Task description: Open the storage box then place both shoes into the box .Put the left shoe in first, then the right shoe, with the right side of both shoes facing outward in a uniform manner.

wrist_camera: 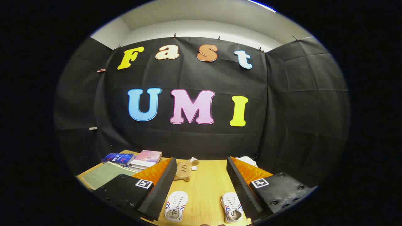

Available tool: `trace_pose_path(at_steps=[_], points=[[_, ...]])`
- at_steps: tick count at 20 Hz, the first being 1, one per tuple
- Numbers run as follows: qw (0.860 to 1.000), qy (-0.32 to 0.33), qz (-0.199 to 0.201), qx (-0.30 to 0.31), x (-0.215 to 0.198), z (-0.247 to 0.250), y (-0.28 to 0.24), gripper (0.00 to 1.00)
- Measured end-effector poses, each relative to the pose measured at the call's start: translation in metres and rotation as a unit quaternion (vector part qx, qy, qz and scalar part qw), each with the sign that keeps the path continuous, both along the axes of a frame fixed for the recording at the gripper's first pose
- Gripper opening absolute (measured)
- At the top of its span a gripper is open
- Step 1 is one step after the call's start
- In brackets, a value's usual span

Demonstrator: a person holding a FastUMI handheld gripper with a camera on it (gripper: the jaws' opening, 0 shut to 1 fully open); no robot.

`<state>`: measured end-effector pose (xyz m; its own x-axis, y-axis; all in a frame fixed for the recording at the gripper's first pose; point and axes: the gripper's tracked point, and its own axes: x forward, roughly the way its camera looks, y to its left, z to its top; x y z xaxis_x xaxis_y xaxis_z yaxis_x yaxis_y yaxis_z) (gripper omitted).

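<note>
Gripper [201, 188] hangs wide and empty above the table [204, 179], both shoes [176, 205] between its fingers; box unopened, I judge, so finding it comes next.

Recording booth: black cloth walls [194, 138] around a wooden table [204, 185].

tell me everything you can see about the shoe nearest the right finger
The right-hand shoe is a small white sneaker, canvas by the look of it, with red and blue stripes on its side and a printed insole visible through its opening. It rests sole down on the wooden table, its toe pointing away toward the booth wall. It lies between the open gripper's fingers, close beside the right finger and seemingly not touching it, apart from the other shoe.
</note>
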<state>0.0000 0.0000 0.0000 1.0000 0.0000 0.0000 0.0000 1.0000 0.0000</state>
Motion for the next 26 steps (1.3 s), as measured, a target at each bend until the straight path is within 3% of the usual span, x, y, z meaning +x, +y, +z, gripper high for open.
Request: trace_pose_path(at_steps=[19,26], points=[[0.998,0.041,0.044,0.008,0.008,-0.024,0.033,0.97],[0.972,0.14,0.17,0.081,0.008,-0.07,0.094,0.99]])
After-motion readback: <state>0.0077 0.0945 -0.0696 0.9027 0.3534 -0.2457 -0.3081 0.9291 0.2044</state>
